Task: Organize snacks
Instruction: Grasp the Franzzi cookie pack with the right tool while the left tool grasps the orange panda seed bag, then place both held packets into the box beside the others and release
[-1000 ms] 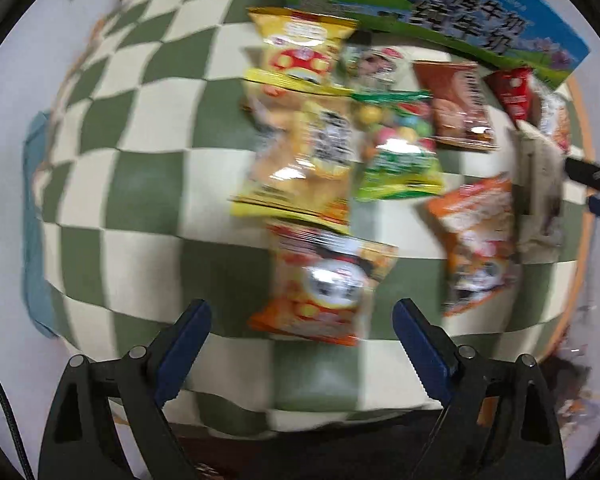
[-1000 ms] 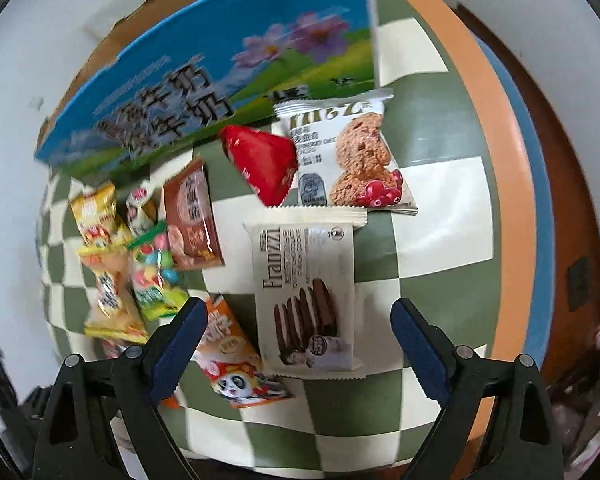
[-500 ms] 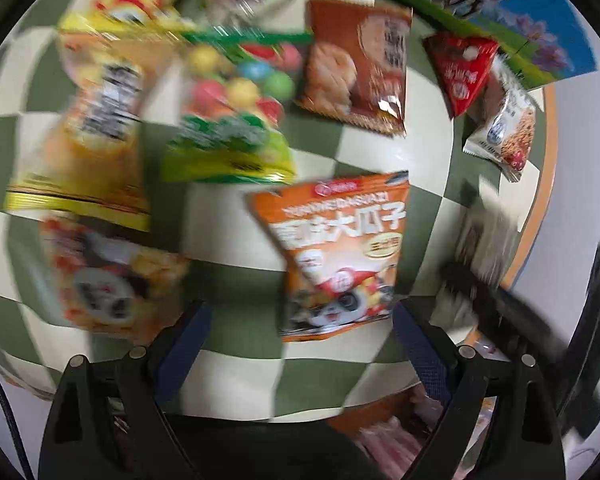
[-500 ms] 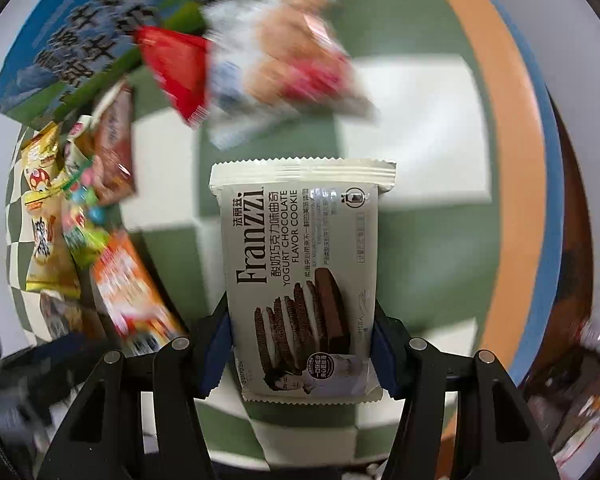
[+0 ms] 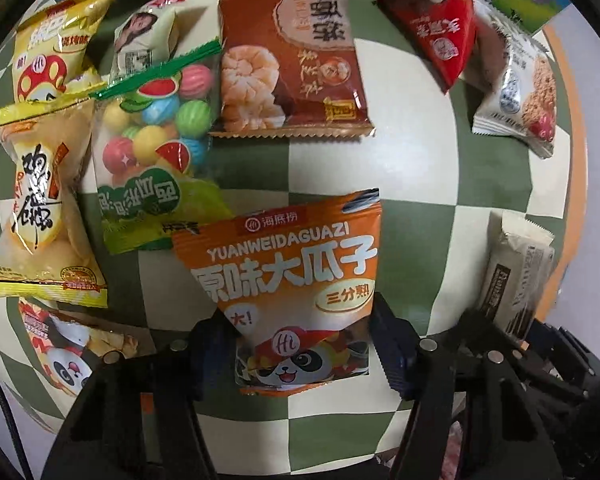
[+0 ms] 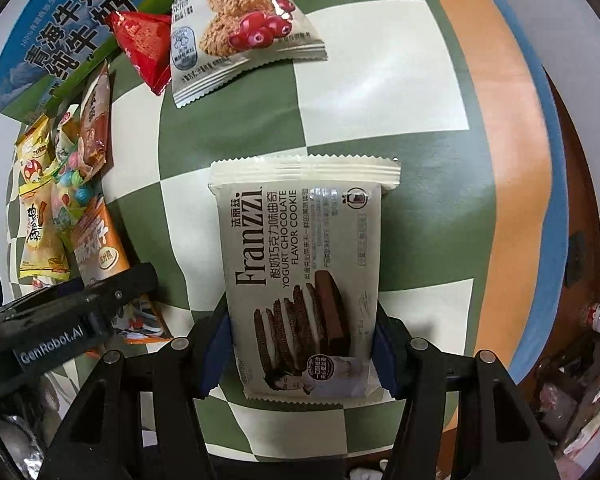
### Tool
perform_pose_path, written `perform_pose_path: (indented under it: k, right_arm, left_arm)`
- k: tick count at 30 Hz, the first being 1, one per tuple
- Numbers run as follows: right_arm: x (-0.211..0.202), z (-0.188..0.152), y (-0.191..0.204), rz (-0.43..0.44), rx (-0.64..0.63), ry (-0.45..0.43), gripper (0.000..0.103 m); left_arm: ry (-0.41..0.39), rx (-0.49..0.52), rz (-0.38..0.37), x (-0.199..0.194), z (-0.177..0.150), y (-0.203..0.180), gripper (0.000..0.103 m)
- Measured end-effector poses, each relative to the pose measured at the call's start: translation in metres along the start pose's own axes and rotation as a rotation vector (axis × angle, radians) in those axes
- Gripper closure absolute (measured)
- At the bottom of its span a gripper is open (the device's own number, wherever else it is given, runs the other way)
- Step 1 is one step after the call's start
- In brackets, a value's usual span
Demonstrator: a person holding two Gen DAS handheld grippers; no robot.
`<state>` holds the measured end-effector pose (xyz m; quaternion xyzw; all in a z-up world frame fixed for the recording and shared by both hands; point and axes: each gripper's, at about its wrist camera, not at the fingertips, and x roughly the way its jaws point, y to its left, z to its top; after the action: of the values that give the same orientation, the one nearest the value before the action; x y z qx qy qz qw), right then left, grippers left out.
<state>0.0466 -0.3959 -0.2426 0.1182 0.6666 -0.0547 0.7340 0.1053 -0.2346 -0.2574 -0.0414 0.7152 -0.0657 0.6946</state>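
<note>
The left claw [image 5: 302, 350] pinches the lower part of a glossy orange plastic sunflower-seed packet with a cartoon panda [image 5: 296, 292], its blue-padded fingers pressed against both side edges. The right claw [image 6: 302, 350] likewise clamps the bottom of a matte cream Franzzi chocolate cookie packet with a zigzag-crimped top seal [image 6: 302, 264]. Both packets lie flat on the green-and-cream checkered cloth [image 6: 380, 56] that covers the counter, which shows an orange and blue border at the right.

Behind the snacks stands a blue and green printed cardboard milk carton [image 6: 56, 36]; its inside is not visible. Near it a white crinkly oat-cookie pouch with red berries [image 6: 240, 28] touches a shiny red triangular foil sachet [image 6: 146, 46].

In the left wrist view, a brown foil packet picturing pale puffed pieces [image 5: 292, 60] lies above the orange packet. Beside it a clear green-trimmed bag holding round coloured gumballs [image 5: 156, 140] overlaps the orange packet's upper left corner. Further left sit a translucent yellow bag of pale snacks [image 5: 40, 208], a yellow mushroom-print packet [image 5: 56, 40], a small cream wrapper with a face [image 5: 144, 36], and a red-orange panda pouch [image 5: 68, 356] at the lower edge.
</note>
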Motion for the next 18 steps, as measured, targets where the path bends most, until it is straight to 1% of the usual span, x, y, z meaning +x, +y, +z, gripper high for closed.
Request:
perform_pose_path:
  k: [3,7,8,9,10,12,15,18]
  right_arm:
    - [-0.001,0.003,-0.004,-0.004,0.003,-0.001,0.041]
    - [-0.012,0.007,0.005,0.008,-0.022,-0.046,0.041]
    - [-0.017,0.003,0.005,0.009,-0.029,-0.049,0.042]
    - [-0.021,0.002,0.006,0.015,-0.038,-0.054,0.042]
    - [-0.028,0.001,0.007,0.029,-0.045,-0.063,0.042]
    - [-0.039,0.001,0.009,0.055,-0.057,-0.075,0.042]
    - [-0.064,0.005,0.014,0.097,-0.072,-0.103,0.042]
    - [-0.095,0.021,0.024,0.145,-0.089,-0.155,0.042]
  left_arm:
    - [0.000,-0.005,-0.005,0.000,-0.008,-0.006,0.045]
    - [-0.032,0.016,-0.004,-0.012,-0.006,-0.010,0.049]
    - [-0.037,0.017,-0.007,-0.016,-0.001,-0.006,0.050]
    - [-0.048,0.013,-0.014,-0.021,-0.003,-0.008,0.050]
    - [-0.055,0.012,-0.018,-0.027,0.003,-0.002,0.050]
    - [-0.077,0.014,-0.029,-0.039,-0.001,0.001,0.050]
    - [-0.136,0.018,-0.055,-0.074,-0.003,-0.002,0.050]
    - [-0.195,0.013,-0.092,-0.110,0.002,-0.003,0.050]
